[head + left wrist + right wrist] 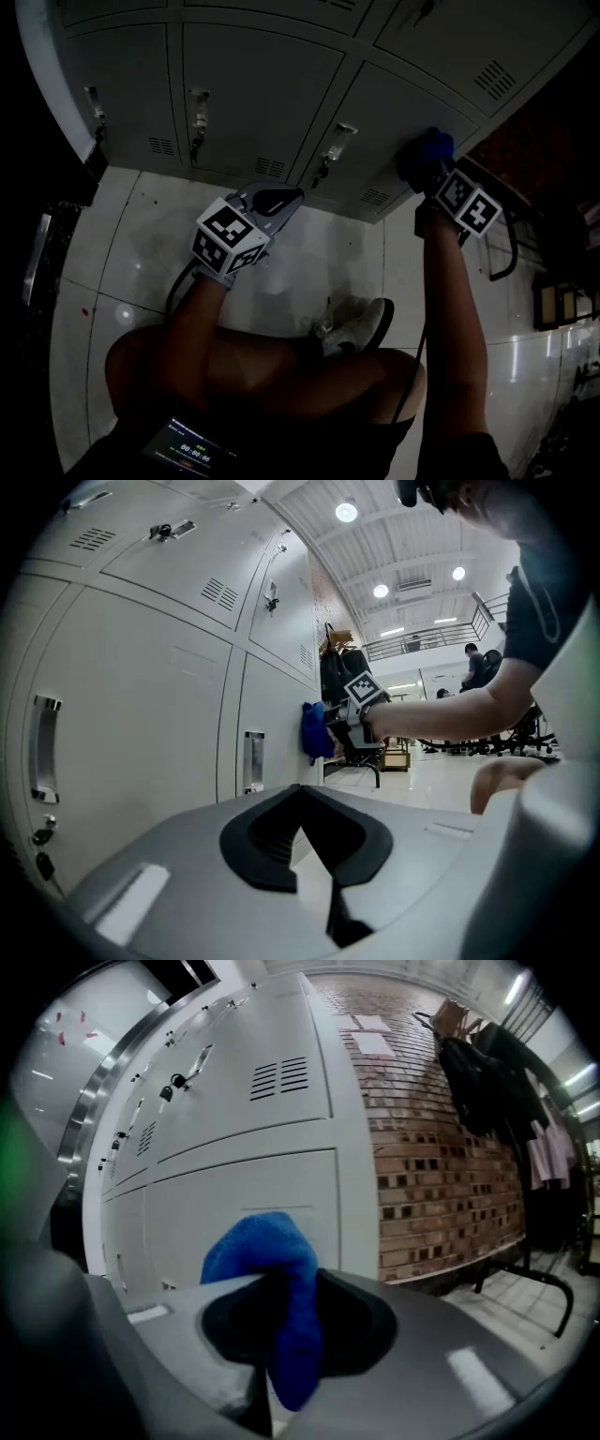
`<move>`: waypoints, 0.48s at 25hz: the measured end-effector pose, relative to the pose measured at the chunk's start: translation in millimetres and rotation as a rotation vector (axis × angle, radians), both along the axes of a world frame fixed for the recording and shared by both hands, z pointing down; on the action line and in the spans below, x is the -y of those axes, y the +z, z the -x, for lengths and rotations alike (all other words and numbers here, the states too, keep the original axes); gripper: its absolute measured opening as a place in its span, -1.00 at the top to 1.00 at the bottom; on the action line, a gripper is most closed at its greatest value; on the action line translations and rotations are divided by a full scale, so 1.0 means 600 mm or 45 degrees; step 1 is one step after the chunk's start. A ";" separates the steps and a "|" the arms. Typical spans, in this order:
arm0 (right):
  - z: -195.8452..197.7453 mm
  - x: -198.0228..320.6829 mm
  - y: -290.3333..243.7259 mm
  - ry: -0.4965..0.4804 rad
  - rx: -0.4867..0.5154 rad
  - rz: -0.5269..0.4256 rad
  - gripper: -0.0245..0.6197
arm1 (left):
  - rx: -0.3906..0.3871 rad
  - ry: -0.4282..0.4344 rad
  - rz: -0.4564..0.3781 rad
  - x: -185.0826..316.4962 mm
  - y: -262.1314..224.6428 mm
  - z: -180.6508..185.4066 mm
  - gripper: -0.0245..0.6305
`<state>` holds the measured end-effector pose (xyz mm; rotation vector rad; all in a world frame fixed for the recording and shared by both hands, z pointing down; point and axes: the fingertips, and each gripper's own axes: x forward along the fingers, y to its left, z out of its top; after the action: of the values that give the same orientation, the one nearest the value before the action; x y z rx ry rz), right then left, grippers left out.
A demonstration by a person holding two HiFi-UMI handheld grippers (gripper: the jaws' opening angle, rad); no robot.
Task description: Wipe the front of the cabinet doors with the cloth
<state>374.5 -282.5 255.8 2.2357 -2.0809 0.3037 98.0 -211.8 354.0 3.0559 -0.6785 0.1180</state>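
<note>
My right gripper point(427, 178) pinches the blue cloth point(429, 150) against the end cabinet door point(394, 108) near its right edge for wiping, while my left gripper point(277, 202), jaws together and empty, hangs clear.

Brick wall point(441, 1147) stood behind dark coats point(483, 1082) (hung above a black frame point(525, 1283)); tiled floor point(309, 272) bore a pale sneaker point(361, 323); ceiling lights point(346, 512) glowed; a lit screen point(187, 448) showed below.
</note>
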 end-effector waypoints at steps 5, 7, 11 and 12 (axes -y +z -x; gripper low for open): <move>-0.077 -0.020 -0.001 0.108 0.030 -0.011 0.69 | 0.009 0.004 0.003 0.000 0.004 -0.002 0.93; -0.096 -0.025 0.002 0.136 0.046 -0.016 0.69 | 0.009 0.003 0.004 0.000 0.004 -0.002 0.92; -0.109 -0.038 0.011 0.173 0.044 -0.012 0.69 | 0.003 -0.002 0.003 0.002 0.003 0.000 0.92; -0.100 -0.039 0.011 0.161 0.035 -0.014 0.69 | 0.002 -0.003 0.004 0.003 0.002 0.001 0.92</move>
<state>434.3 -259.0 262.1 2.3873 -1.9624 0.3332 97.6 -213.4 355.3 3.0526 -0.6813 0.1212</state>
